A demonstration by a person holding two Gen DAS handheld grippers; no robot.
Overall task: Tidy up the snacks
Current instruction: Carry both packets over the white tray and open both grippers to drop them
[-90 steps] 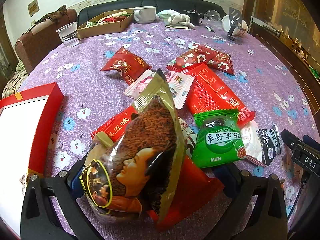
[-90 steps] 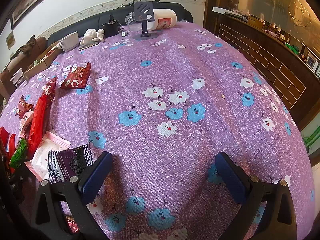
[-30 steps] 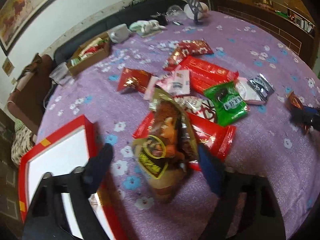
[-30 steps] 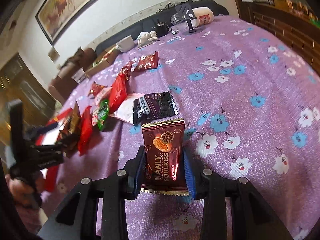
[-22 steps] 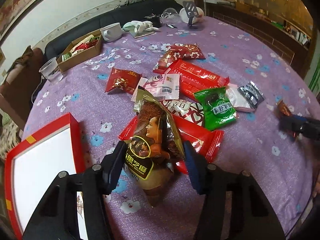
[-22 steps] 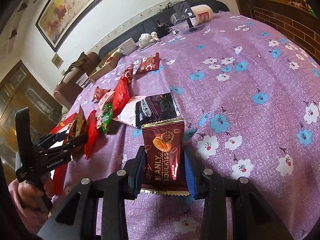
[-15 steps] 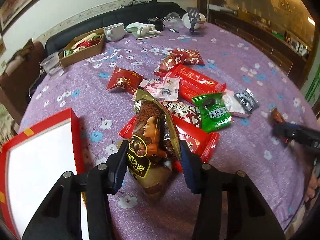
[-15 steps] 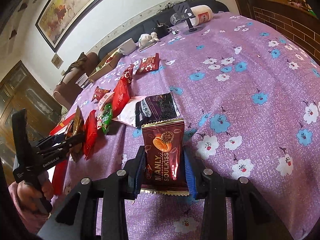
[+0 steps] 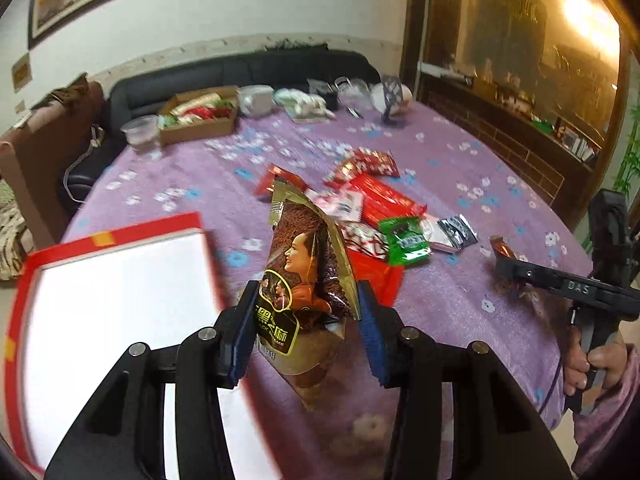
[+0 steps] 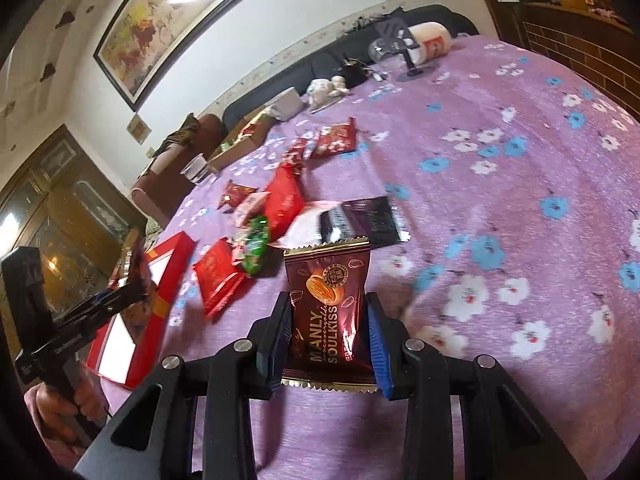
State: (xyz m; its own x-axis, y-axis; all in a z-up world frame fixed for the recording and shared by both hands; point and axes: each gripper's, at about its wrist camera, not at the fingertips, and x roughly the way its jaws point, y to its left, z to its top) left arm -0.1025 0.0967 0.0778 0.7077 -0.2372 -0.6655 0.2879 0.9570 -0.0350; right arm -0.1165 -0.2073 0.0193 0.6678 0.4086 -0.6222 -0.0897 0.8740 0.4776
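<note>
My left gripper is shut on a brown-and-gold snack bag with a portrait on it, held up off the purple flowered tablecloth. Just left of it lies a red box with a white inside. My right gripper is shut on a dark red almond packet, upright above the cloth. A pile of snack packets lies mid-table, among them a green one and a black one. In the right wrist view the left gripper hovers by the red box.
At the table's far side stand a cardboard box of snacks, a plastic cup, a white mug and a phone stand. A dark sofa lies behind, a wooden sideboard to the right. A hand holds the right gripper.
The left jaws closed on the portrait bag and lifted it off the pile, moving up and toward the red box. The right gripper kept still with the almond packet.
</note>
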